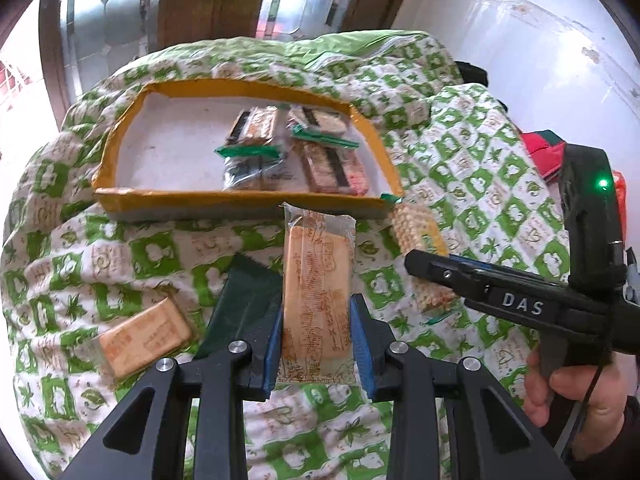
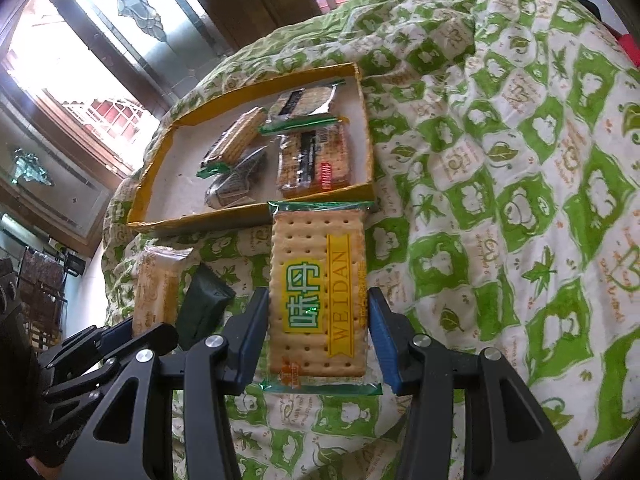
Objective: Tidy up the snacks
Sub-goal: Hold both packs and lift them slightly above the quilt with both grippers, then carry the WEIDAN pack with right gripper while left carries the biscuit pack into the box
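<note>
While both grippers are loaded, neither packet has reached the tray yet. The left gripper is clamped on a pale wafer packet, blue pads pressing both long edges, the packet's far end just short of the tray's near wall. The right gripper is closed on a cracker packet with a yellow WEIDAN band, its top seal close to the tray's near right corner.

Progress, judged: partly done. The yellow-rimmed tray on the green-and-white quilt already holds about four packets, bunched toward its right half; the left half is bare. Still out on the quilt: a dark green packet just left of the left gripper, and a tan packet further left. With the two in hand, four remain to place.

View differences: the left wrist view alone shows the tan packet, plus the right gripper from outside and the hand on its handle. The right wrist view alone shows the cracker's printed face and full outline; in the left view that packet is half hidden behind the right gripper's finger. The right view also catches the left gripper's linkage at lower left.
</note>
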A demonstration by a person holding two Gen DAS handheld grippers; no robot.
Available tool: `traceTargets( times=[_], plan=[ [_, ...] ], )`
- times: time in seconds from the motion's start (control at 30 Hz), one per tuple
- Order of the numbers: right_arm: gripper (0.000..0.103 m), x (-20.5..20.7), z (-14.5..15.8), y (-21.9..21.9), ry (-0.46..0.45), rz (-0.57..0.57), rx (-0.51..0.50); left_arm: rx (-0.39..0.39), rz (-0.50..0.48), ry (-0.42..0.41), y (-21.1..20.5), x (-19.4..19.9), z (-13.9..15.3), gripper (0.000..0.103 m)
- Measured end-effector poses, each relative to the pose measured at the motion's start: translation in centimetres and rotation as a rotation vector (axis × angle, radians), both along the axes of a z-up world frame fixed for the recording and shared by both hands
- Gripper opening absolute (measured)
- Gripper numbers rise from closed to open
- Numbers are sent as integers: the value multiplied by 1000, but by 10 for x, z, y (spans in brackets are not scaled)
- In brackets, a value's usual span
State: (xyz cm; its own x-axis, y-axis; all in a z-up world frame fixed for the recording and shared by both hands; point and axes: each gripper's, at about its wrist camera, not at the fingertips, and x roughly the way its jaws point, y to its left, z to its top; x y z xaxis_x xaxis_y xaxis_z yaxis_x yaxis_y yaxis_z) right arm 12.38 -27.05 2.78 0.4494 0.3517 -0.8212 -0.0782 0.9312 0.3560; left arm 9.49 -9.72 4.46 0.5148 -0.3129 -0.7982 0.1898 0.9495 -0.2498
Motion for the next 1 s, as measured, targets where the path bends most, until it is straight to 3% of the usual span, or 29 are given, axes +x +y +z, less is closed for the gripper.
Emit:
traceTargets(
  times=[0.33, 0.7, 1.0],
  plan=[
    [48, 3, 10, 11, 6, -28, -43, 17, -34, -47, 10, -1, 9, 33],
    [48, 12, 21, 39, -17, 31, -37, -39, -36, 4, 25, 15, 7, 33],
    [48, 24, 26, 38, -34, 53, -7, -28, 32, 25, 58, 24, 14, 33]
  ],
)
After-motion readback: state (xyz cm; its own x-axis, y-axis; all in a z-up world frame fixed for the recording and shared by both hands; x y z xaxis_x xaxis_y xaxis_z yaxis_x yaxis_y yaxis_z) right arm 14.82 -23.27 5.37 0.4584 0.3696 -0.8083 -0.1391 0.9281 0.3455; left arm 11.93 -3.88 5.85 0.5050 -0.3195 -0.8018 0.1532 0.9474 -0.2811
